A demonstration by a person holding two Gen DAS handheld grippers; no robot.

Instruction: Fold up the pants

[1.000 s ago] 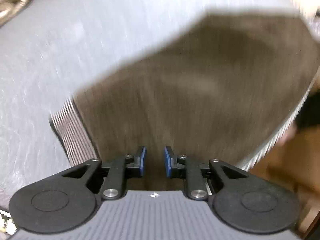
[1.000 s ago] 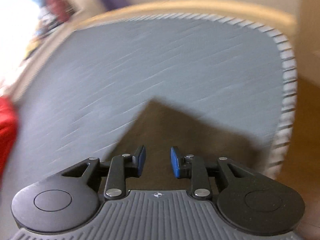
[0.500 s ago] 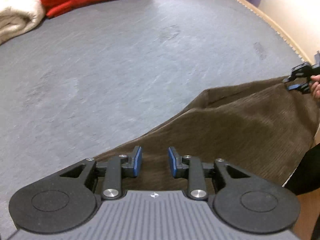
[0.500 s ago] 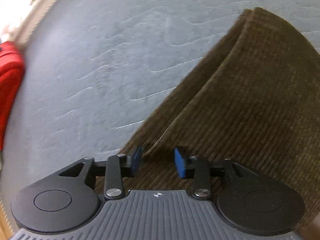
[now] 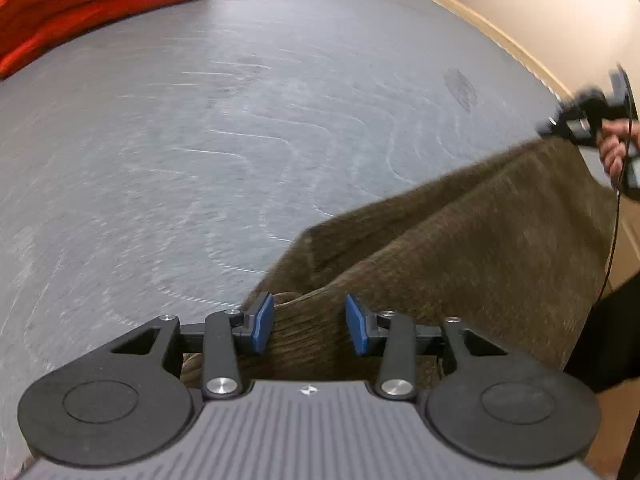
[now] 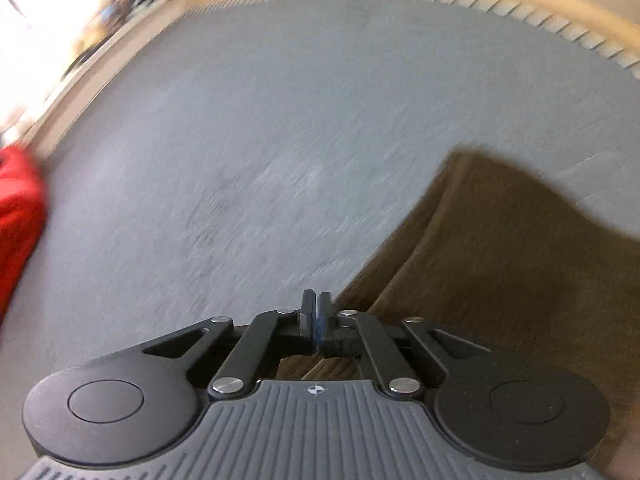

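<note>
Red blanket (image 5: pixel 92 4) now nearer brown pants (image 5: pixel 480 256).

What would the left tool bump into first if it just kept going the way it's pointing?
Most likely the brown corduroy pants: a raised fold already lies between the open left tool's blue pads. Beyond it is only grey tabletop, though depth is hard to judge.

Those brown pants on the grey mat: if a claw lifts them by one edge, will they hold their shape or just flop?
Probably flop: the brown pants already sag and crease in soft folds near the left claw. The ribbed, corduroy-like cloth looks fairly thick, so likely some weight for their size. That rough weave should drag on the grey mat rather than slide freely.
</note>
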